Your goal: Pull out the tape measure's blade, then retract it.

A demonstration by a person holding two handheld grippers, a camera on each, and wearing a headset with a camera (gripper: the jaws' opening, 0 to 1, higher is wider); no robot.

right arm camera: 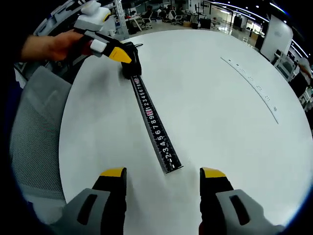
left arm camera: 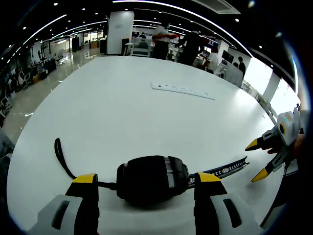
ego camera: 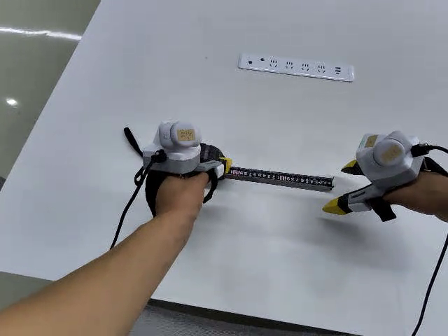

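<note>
While the blade (ego camera: pixel 280 178) lies drawn out flat on the table (ego camera: pixel 245 266), both grippers stand open.
The left gripper's (left arm camera: pixel 146 178) jaws straddle the black case (left arm camera: pixel 156 169), with a gap showing on one side; in the head view the hand (ego camera: pixel 180 196) hides most of the case. The right gripper's (right arm camera: pixel 163 174) jaws are spread, and the blade's tip lies between them, ungripped. A strap (left arm camera: pixel 61 156) trails from the case. A power strip (ego camera: pixel 296 68) lies well apart, farther up the table, and a mesh chair (right arm camera: pixel 34 142) stands by the table's edge.
</note>
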